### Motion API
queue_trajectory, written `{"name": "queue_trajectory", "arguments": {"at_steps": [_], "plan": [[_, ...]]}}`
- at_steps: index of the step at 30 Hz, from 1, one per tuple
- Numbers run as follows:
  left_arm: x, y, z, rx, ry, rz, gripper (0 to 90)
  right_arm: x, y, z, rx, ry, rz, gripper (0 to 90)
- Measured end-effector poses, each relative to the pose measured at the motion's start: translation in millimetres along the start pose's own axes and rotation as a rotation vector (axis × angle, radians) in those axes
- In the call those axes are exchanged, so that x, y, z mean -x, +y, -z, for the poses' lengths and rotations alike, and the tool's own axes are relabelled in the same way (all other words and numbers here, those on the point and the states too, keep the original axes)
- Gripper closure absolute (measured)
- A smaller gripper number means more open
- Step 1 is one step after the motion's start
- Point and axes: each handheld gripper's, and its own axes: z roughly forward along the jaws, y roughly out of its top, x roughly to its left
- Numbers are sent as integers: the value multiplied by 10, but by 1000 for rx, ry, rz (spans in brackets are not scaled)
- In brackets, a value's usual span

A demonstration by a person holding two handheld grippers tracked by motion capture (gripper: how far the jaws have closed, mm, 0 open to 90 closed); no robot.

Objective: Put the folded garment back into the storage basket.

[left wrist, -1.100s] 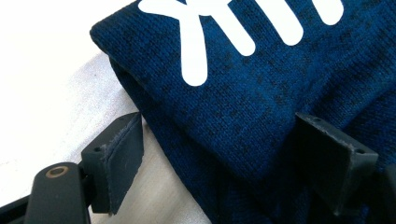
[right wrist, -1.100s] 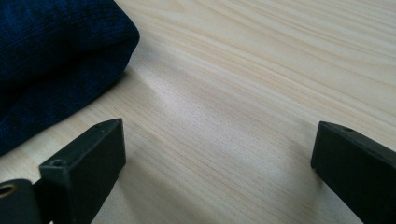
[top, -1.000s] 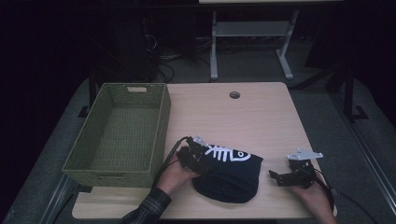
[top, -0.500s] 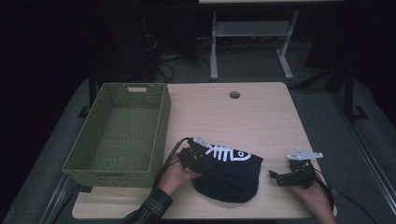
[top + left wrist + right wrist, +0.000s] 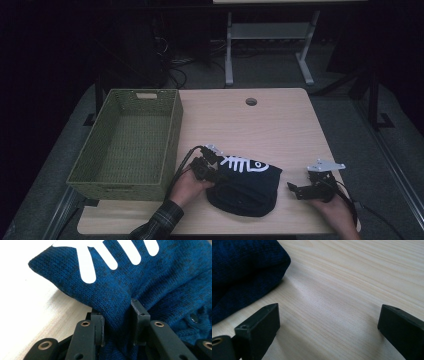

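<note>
A folded dark blue knit garment with a white fish-skeleton print, no readable writing, lies on the pale wooden bench, right of the green woven basket. The left gripper pinches its fabric; the right gripper gapes beside it.

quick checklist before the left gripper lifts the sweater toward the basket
1. Left gripper has fabric between its jaws: ok, a fold of the sweater is pinched.
2. Grip deep enough to hold the whole sweater: cannot tell.
3. Right gripper clear of the sweater: ok, open over bare table, beside the cloth.
4. Basket ready to receive: ok, it looks empty.
5. Path to the basket clear: ok, bare wood between sweater and basket wall.
6. Sweater free of snags underneath: cannot tell.
</note>
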Motion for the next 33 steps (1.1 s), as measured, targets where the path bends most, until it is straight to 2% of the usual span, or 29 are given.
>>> {"name": "queue_trajectory", "arguments": {"at_steps": [2,10,13,24,33], "plan": [[-1,19,20,-2,2,-3,700,0,0,0,0,0,0,34],[86,156,229,47,6,-6,702,-6,-1,3,-4,-2,-9,34],[111,211,302,58,-15,-2,700,-5,0,3,-3,-2,-7,34],[272,436,547,25,9,-54,700,-5,-1,1,-1,-2,-7,34],[394,589,775,24,10,-81,700,-5,-1,1,-1,-1,-7,34]]}}
